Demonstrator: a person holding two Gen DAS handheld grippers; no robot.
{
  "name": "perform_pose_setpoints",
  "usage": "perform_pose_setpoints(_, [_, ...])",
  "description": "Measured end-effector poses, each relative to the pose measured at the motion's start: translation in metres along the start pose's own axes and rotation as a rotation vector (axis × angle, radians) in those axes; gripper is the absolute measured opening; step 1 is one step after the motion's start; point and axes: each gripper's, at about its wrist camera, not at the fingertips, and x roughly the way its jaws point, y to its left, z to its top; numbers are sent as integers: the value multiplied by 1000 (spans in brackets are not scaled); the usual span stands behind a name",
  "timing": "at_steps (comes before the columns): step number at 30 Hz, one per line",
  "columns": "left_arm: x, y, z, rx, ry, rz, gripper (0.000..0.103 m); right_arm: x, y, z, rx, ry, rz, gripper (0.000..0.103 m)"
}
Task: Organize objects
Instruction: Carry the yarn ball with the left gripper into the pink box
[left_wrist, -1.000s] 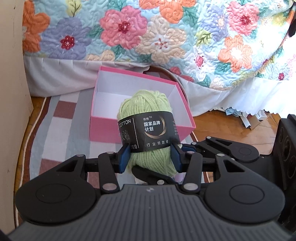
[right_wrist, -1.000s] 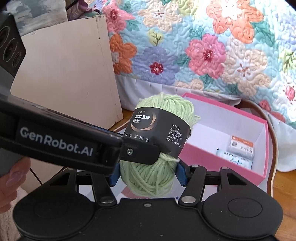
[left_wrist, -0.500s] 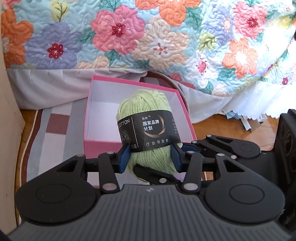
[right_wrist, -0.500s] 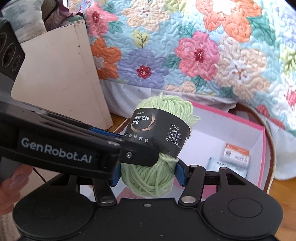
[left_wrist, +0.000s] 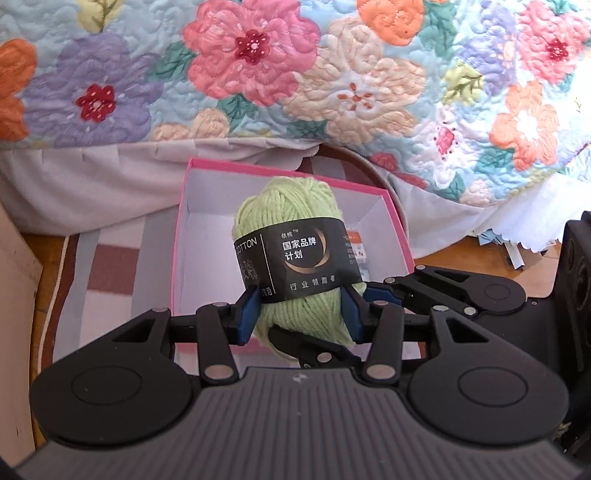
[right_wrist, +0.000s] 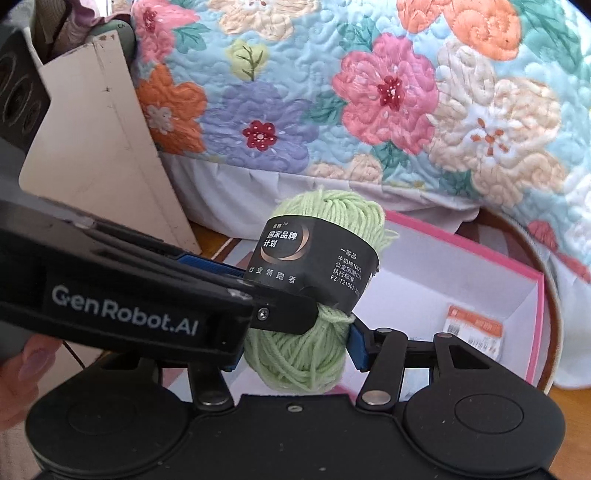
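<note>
Yarn (left_wrist: 295, 266), a pale green ball in a black band, sits pinched between both tools over the pink box (left_wrist: 391, 218). Your left gripper (left_wrist: 301, 312) presses its blue pads on the ball's lower half; your right gripper (right_wrist: 295, 347) has just been closing and squeezes it from below too. Carry it further over the open white floor, clear of the small packets (right_wrist: 474, 330) at the right, lower it inside, then release one tool at a time.
</note>
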Motion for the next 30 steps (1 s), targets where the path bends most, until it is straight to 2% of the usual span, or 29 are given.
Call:
perform_pose_setpoints(8, [46, 3, 30, -2, 44, 65, 46, 39, -35, 11, 51, 3, 31, 59])
perform_pose_setpoints(10, [59, 7, 34, -9, 69, 82, 46, 52, -44, 11, 96, 18, 56, 59])
perform_pose_setpoints(21, [111, 19, 37, -7, 130, 211, 42, 114, -68, 6, 225, 98, 143, 59])
perform_pose_setpoints(30, [130, 27, 39, 0, 140, 234, 39, 133, -74, 2, 213, 112, 160, 62])
